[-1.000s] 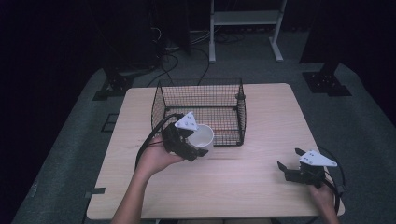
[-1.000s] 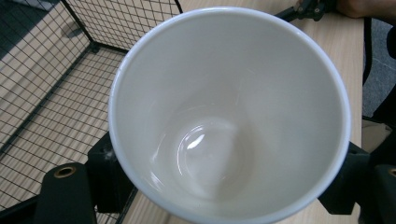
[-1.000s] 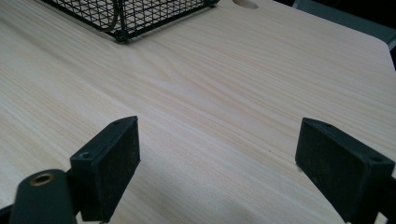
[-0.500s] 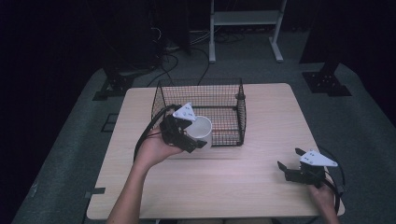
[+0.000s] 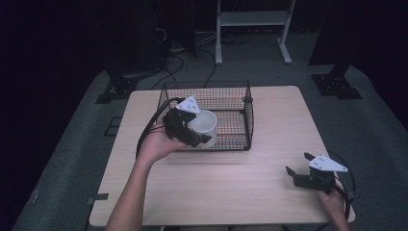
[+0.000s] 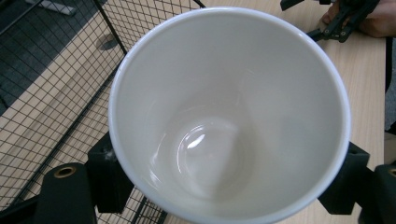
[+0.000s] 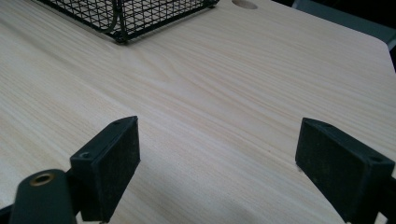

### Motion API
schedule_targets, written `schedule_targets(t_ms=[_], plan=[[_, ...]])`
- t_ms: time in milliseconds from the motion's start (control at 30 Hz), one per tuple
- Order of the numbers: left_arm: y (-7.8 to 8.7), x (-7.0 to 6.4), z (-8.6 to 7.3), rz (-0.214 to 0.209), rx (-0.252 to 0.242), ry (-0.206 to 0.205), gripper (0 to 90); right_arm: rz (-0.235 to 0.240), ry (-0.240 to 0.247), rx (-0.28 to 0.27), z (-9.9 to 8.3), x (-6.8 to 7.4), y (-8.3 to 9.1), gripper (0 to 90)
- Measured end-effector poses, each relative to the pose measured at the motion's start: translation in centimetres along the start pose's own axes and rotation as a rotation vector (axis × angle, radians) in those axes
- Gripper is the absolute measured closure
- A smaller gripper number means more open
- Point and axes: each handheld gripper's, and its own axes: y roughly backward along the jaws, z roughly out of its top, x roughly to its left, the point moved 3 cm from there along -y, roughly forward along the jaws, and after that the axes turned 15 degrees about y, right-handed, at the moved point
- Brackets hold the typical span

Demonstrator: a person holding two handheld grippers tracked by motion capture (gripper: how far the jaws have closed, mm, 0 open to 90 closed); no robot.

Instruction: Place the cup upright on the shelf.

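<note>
A white cup is tilted on its side, with my left gripper shut on it, over the front left part of a black wire basket. In the left gripper view the cup's empty inside faces the camera, a black jaw pressed on each side of it, and the basket mesh lies behind it. My right gripper rests open near the table's front right corner, held by a hand. The right gripper view has its jaws standing wide apart over bare wood, nothing between them.
The light wooden table has free room in front of the basket and between the two grippers. The basket's corner shows far ahead of the right gripper. Black stands, cables and a white frame stand on the floor behind the table.
My left gripper has carried the cup away from the person and up, from in front of the basket to over its front left part. The right gripper has stayed put.
</note>
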Motion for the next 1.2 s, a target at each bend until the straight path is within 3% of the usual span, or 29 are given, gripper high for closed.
schedule_targets(t_ms=[467,867,1200], plan=[[-0.4,1.3,2.3,0.018,0.016,-0.006,21.4,0.000,0.002,-0.003,0.0,0.0,0.0,13.1],[-0.7,3.6,3.3,0.049,0.034,0.030,21.4,0.002,0.005,-0.001,0.0,0.0,0.0,13.1],[-2.0,5.2,3.6,0.075,0.055,0.053,21.5,0.004,0.006,-0.003,0.0,0.0,0.0,13.1]])
